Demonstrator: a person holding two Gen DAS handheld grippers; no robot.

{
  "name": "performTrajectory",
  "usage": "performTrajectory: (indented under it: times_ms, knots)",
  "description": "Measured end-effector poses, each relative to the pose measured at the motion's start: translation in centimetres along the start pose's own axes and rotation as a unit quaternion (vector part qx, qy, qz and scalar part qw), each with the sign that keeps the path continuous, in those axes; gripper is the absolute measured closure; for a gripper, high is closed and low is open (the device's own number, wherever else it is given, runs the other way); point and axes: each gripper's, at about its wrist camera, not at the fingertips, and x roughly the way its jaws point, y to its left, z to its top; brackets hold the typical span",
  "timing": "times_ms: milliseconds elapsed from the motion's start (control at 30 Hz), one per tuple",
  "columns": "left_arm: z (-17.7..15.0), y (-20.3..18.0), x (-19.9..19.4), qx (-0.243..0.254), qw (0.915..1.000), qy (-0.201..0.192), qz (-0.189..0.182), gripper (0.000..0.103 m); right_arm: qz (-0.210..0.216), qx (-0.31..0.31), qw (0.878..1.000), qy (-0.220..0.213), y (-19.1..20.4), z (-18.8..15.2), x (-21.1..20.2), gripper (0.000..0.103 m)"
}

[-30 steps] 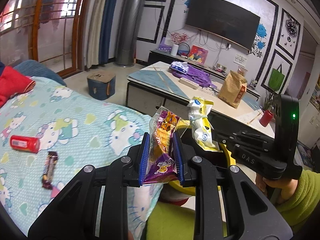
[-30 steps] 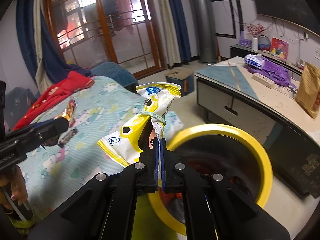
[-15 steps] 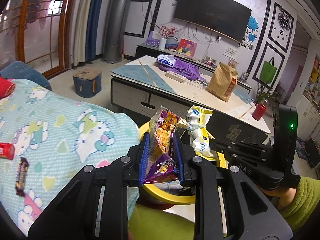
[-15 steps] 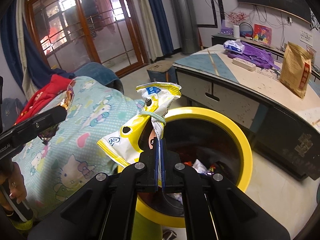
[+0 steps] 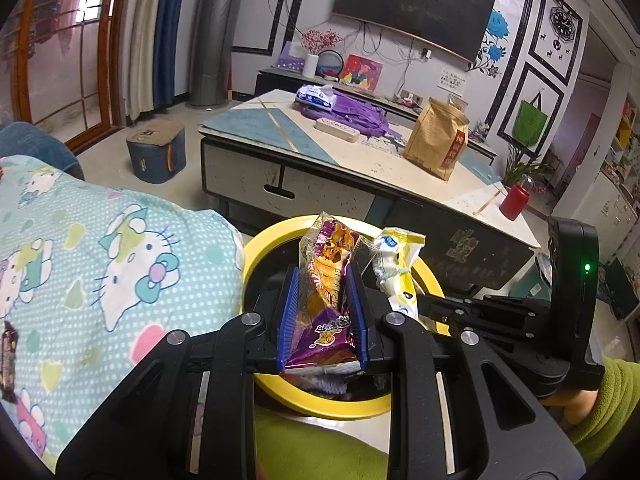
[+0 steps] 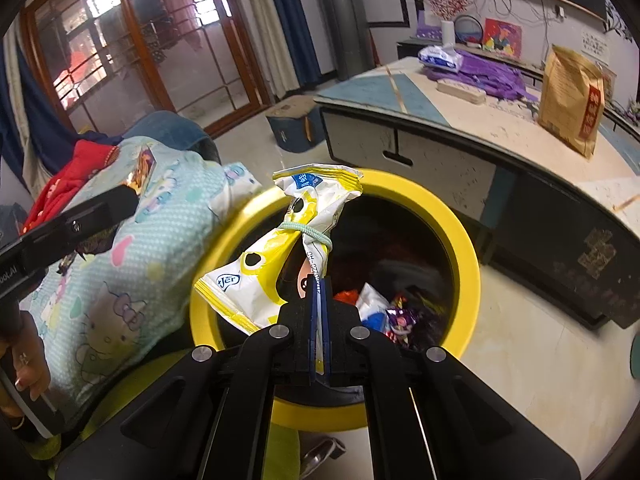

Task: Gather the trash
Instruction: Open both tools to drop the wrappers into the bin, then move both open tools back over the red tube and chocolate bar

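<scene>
My left gripper (image 5: 322, 304) is shut on a purple and orange snack packet (image 5: 326, 300) and holds it above the yellow-rimmed trash bin (image 5: 256, 246). My right gripper (image 6: 319, 312) is shut on a yellow and white snack bag (image 6: 276, 256) tied with a green band, over the same bin (image 6: 460, 236). Several wrappers (image 6: 384, 308) lie inside the bin. The yellow bag also shows in the left wrist view (image 5: 394, 268), right of the purple packet. A brown candy bar (image 5: 8, 354) lies on the blanket at the far left.
A Hello Kitty blanket (image 5: 100, 264) covers the sofa left of the bin. A low coffee table (image 5: 360, 168) stands behind the bin with a brown paper bag (image 5: 436, 144), purple cloth (image 5: 352, 114) and a red cup (image 5: 516, 202). A blue stool (image 5: 156, 154) sits on the floor.
Both grippers have moved right from over the blanket to above the bin, each still holding its packet. The bin's inside with trash now shows.
</scene>
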Motion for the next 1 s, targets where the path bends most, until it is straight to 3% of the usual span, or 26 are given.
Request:
performTrajectory:
  times_ms: [300,333,367,400,433,467,567,800,1000]
  knots:
    - [0.8,-0.6,2.3,0.005,0.9999,0.013,-0.002,0.082,-0.008,0.03,0.999,0.011,-1.3,-0.3,0.5,0.095]
    - [1.0,-0.6,2.5,0.003,0.9999,0.013,-0.003,0.072,-0.008,0.031,0.999,0.009,-1.3,-0.2,0.4,0.089]
    - [1.2,-0.6,2.6,0.001,0.9999,0.013,-0.004,0.064,-0.01,0.033,0.999,0.006,-1.3,-0.2,0.3,0.076]
    - [1.3,-0.5,2.7,-0.001,0.9999,0.012,-0.002,0.049,-0.014,0.035,0.999,0.001,-1.5,-0.1,0.1,0.069]
    - [1.3,-0.4,2.6,-0.003,0.9999,0.01,-0.002,0.043,-0.019,0.036,0.999,-0.005,-1.6,0.0,0.0,0.062]
    - [1.3,-0.2,2.5,-0.006,1.0,0.007,-0.002,0.041,-0.024,0.036,0.999,-0.012,-1.6,0.2,-0.2,0.061]
    - [1.1,0.7,1.8,-0.019,0.9997,-0.002,0.017,0.012,-0.027,0.037,0.999,-0.026,-1.6,0.5,-0.6,0.052]
    - [0.7,3.1,-1.7,-0.049,0.9964,-0.037,0.058,0.01,-0.013,0.003,0.997,-0.072,0.9,1.2,-2.4,0.042]
    - [0.3,5.9,-4.9,-0.072,0.9907,-0.059,0.099,0.01,0.023,-0.036,0.994,-0.098,4.7,2.1,-3.7,0.038]
